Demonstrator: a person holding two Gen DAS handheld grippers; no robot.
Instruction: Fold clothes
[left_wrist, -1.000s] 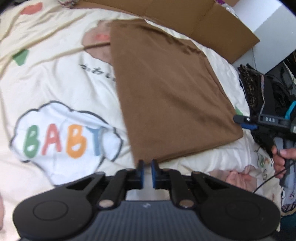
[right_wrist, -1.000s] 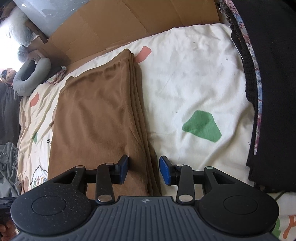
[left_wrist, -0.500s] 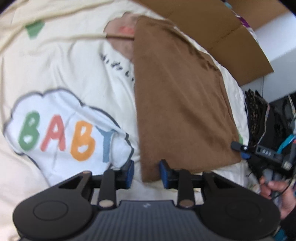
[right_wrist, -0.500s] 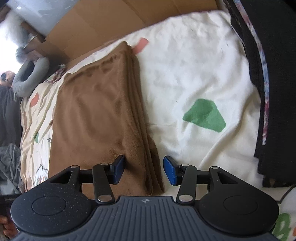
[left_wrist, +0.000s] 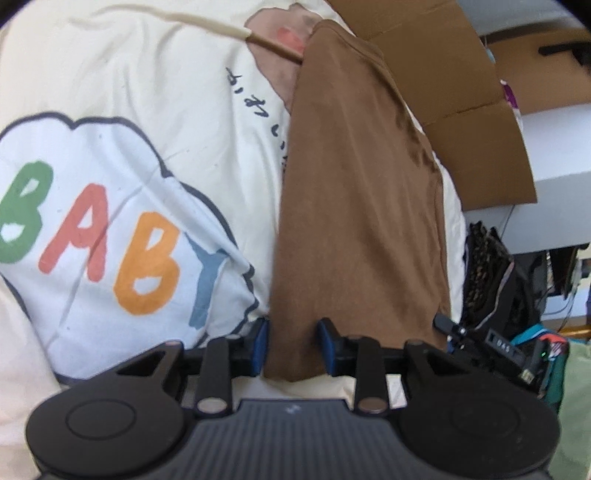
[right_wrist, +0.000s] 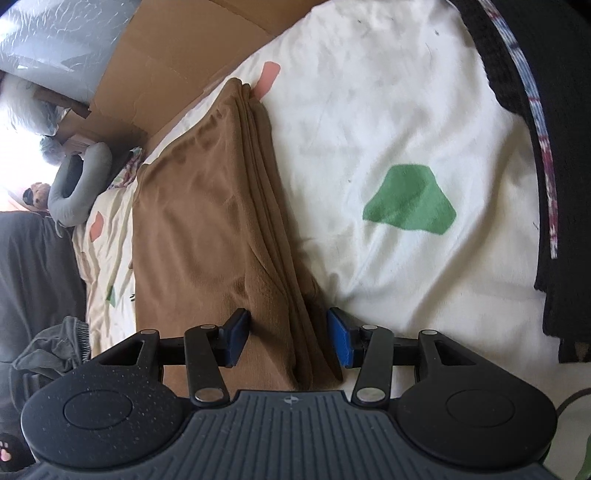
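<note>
Both your grippers now straddle the near end of the folded brown garment (left_wrist: 362, 206) on the bedsheet (right_wrist: 388, 122): left gripper (left_wrist: 291, 347), pinched a second ago, gapes; right gripper (right_wrist: 288, 338) wide, gripping nothing. Ready for another fold.

Right wrist view: my right gripper (right_wrist: 286, 338) is spread wide, blue pads (right_wrist: 340, 341) on either side of the near end of the folded brown garment (right_wrist: 207, 229). Its stacked edges face right. It lies on a cream sheet (right_wrist: 369, 110) with a green patch (right_wrist: 410, 201). Cardboard (right_wrist: 177, 48) lies beyond; dark clothing (right_wrist: 569, 147) at right.
</note>
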